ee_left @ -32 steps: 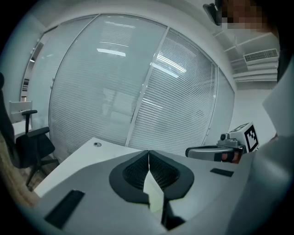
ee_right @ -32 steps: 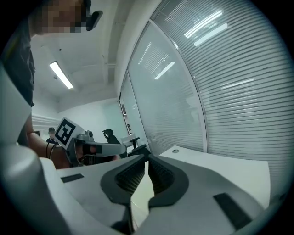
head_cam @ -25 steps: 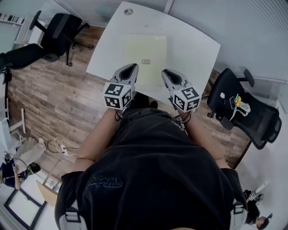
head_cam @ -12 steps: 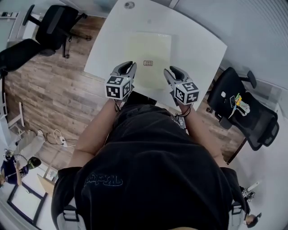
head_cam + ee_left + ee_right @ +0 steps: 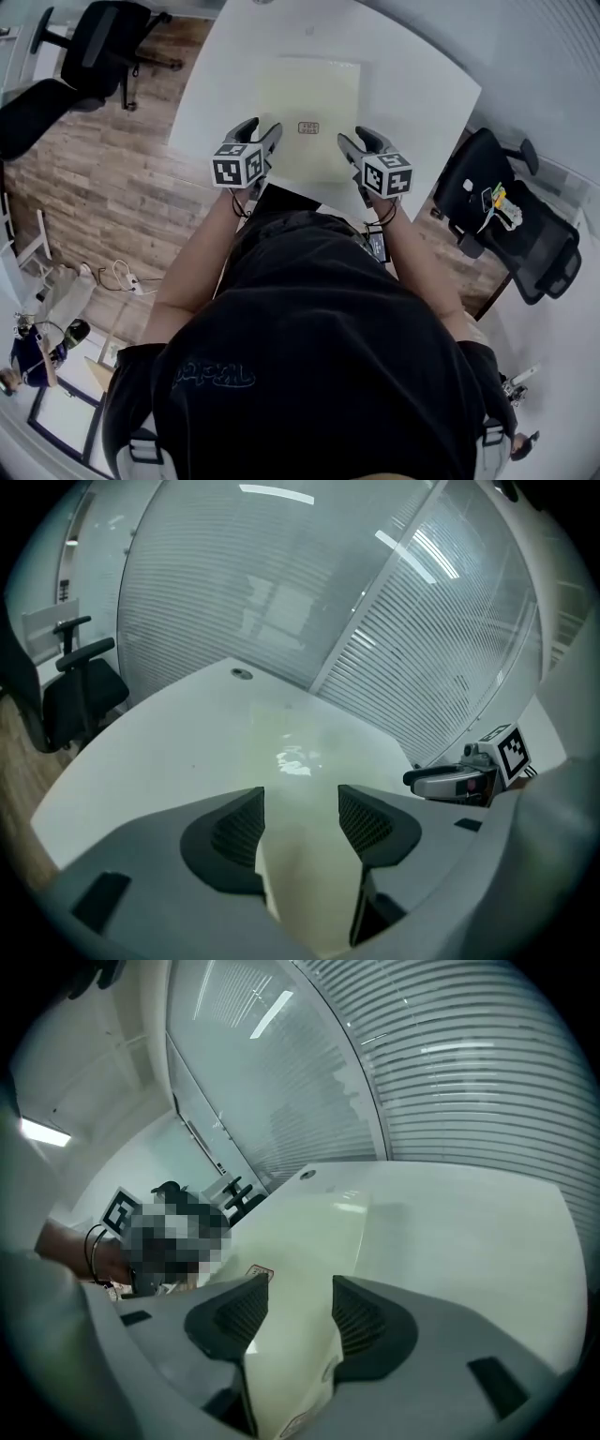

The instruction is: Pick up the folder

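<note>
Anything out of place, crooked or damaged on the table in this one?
Nothing stands out. The folder lies flat on the white table, its edges roughly in line with the table's. No creases, spills or clutter show around it.

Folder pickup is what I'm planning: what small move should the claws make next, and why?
The left claw and right claw have just been opening and stand open over the near part of the folder, which lies flat on the table; they pinch nothing. So probably ease both down onto its near edge.
</note>
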Demonstrator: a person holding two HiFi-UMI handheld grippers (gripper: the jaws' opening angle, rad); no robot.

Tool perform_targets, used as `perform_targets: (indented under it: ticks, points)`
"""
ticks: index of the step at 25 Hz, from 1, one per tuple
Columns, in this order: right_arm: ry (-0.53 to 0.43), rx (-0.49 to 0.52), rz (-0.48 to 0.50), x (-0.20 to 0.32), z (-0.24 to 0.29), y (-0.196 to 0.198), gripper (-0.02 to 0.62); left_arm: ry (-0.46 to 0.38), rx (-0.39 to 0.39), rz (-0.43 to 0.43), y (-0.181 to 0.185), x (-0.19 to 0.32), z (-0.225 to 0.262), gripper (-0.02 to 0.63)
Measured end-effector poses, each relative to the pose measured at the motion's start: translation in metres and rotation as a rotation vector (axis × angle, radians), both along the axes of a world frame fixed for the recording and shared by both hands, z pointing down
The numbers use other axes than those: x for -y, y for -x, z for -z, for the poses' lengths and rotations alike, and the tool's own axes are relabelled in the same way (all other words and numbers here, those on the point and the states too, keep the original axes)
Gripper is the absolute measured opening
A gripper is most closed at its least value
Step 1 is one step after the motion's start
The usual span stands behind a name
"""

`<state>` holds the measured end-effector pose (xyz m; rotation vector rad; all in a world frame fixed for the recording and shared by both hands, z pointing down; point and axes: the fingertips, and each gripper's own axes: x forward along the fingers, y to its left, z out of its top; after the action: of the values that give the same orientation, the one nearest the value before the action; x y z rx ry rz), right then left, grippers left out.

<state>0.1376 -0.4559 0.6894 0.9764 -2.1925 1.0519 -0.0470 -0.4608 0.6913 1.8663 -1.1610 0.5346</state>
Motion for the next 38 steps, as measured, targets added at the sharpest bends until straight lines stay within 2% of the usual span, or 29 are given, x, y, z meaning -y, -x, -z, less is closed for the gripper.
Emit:
perform_targets:
  ticks: [4, 11, 19, 27, 32, 38]
  points:
    - [0.054, 0.01, -0.032, 0.004, -0.014, -0.004, 0.239, 0.066, -0.023, -0.006, 0.0, 0.0, -0.018, 0.288]
    - [0.163, 0.029, -0.04, 0.004, -0.04, -0.007, 0.268, 0.15, -0.039, 0.007, 0.009, -0.004, -0.047, 0.3]
    - [0.217, 0.06, -0.036, 0.004, -0.056, -0.002, 0.294, 0.186, -0.157, 0.0, 0.004, -0.006, -0.053, 0.301]
    - [0.306, 0.198, -0.053, 0.004, -0.07, 0.0, 0.334, 0.207, -0.23, -0.03, 0.006, -0.005, -0.056, 0.304]
    - [0.32, 0.208, -0.045, 0.005, -0.072, 0.0, 0.337, 0.217, -0.231, -0.035, 0.005, -0.005, -0.06, 0.324]
    - [0.327, 0.233, -0.034, 0.002, -0.074, -0.001, 0.339, 0.198, -0.272, -0.029, 0.004, -0.006, -0.063, 0.331]
